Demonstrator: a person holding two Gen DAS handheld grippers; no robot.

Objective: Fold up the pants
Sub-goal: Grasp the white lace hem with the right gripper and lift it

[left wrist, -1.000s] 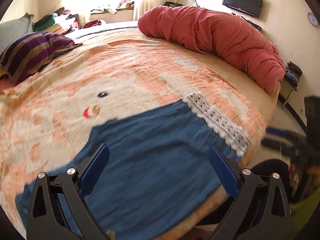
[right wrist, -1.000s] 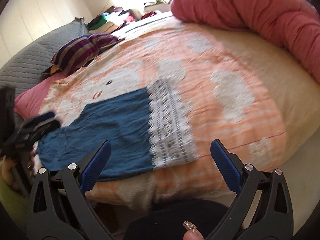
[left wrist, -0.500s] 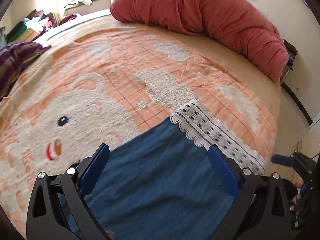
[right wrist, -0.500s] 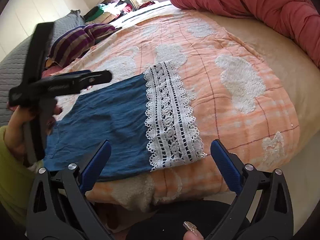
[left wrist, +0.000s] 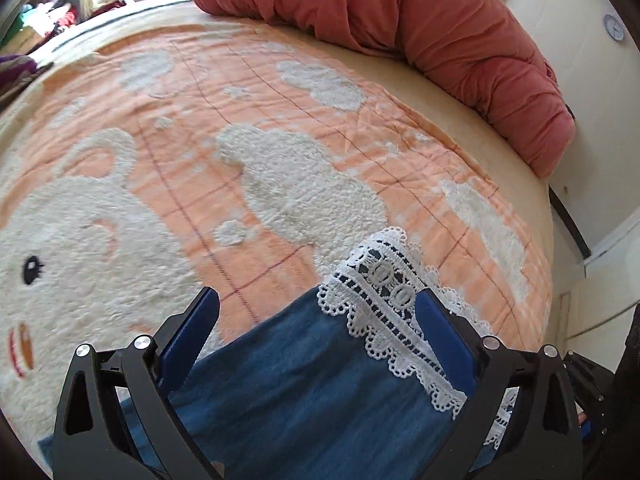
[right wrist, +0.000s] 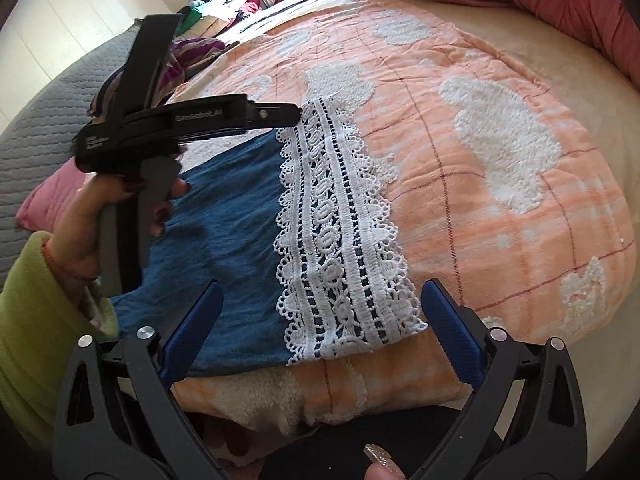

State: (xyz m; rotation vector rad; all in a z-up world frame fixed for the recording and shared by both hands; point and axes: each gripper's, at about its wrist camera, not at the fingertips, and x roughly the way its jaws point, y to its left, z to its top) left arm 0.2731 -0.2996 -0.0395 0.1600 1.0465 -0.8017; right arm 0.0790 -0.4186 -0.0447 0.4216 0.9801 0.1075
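The blue denim pants with a white lace hem (right wrist: 256, 248) lie flat on the orange plush bear-pattern blanket (right wrist: 500, 208), near its front edge. The left gripper (left wrist: 316, 320) hovers over the lace hem, fingers spread wide. The right gripper (right wrist: 320, 312) is spread wide, empty, at the near hem corner.
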